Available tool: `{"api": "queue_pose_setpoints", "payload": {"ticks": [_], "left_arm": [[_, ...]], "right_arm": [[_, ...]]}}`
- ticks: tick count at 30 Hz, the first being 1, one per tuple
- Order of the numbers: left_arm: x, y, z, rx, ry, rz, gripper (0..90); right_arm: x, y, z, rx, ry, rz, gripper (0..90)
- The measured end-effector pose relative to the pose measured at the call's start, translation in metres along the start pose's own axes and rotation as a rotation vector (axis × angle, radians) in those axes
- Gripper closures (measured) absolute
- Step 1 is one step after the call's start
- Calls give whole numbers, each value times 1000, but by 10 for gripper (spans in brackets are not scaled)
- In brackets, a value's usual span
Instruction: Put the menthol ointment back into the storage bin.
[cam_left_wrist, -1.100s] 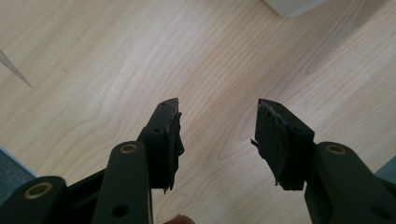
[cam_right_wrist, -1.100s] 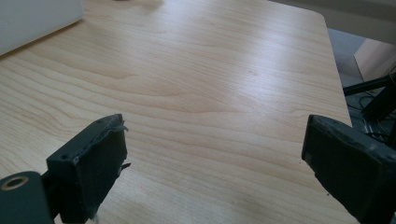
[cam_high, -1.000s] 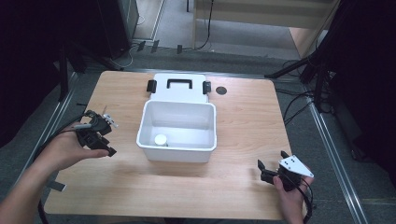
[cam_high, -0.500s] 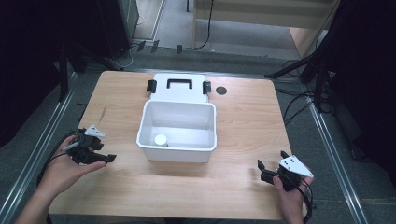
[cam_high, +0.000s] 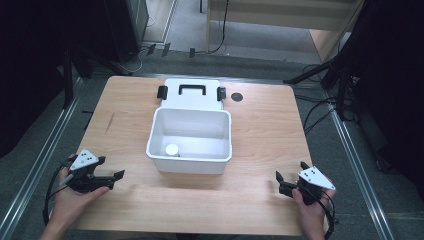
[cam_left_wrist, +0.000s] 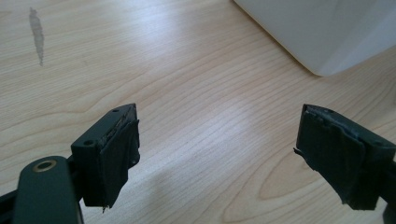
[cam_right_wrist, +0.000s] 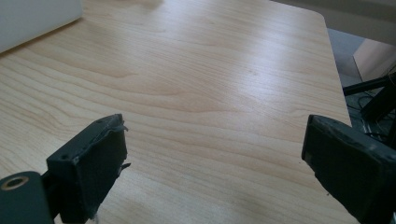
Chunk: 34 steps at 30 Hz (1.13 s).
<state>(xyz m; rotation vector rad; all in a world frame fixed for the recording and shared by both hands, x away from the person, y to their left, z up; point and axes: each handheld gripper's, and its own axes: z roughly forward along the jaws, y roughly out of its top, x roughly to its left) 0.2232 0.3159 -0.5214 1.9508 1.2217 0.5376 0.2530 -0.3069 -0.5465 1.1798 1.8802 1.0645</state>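
Note:
An open white box (cam_high: 190, 159) stands mid-table, and a small white round thing (cam_high: 172, 149) lies on its floor. Its lid (cam_high: 192, 100), with a black handle, lies flat behind it. My left gripper (cam_high: 112, 168) rests low over the table near the front left, left of the box. Its jaws have just been opening and stand open with nothing between them (cam_left_wrist: 219, 154), with a corner of the box (cam_left_wrist: 327, 32) ahead. My right gripper (cam_high: 291, 171) sits near the front right edge, open over bare wood (cam_right_wrist: 215, 163). The box's corner (cam_right_wrist: 32, 18) is far to its left.
The wooden table (cam_high: 260, 130) has a black round hole (cam_high: 237, 97) behind the box and a dark streak (cam_high: 110, 122) at the left. Metal rails (cam_high: 45, 155) run along both sides of the table. Cables lie on the floor beyond the far edge.
My left hand has come toward the table's near edge and lower. Its jaws, shut before, now stand apart. The right hand and the box have not moved.

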Motion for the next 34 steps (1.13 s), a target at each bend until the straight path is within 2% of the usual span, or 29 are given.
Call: {"api": "queue_pose_setpoints", "payload": {"ticks": [5,9,12,14,17,21,34], "left_arm": [[5,-21,-4,-106,59,-40,145],[12,-32,-9,-163,88,-86,145],[19,-39,-11,-206,78,-158,145],[20,-40,-14,-239,87,-176,145],[22,-42,-12,-237,72,-187,139],[21,-41,-9,-228,66,-169,131],[22,-41,-5,-206,70,-186,137]], "right_arm": [[0,0,0,1,-1,-1,69],[0,0,0,1,-1,-1,69],[0,0,0,2,-2,-1,69],[1,0,0,5,-3,-1,69],[1,0,0,3,-4,-10,69],[1,0,0,1,-3,-7,69],[0,0,-1,-7,0,-1,69]]}}
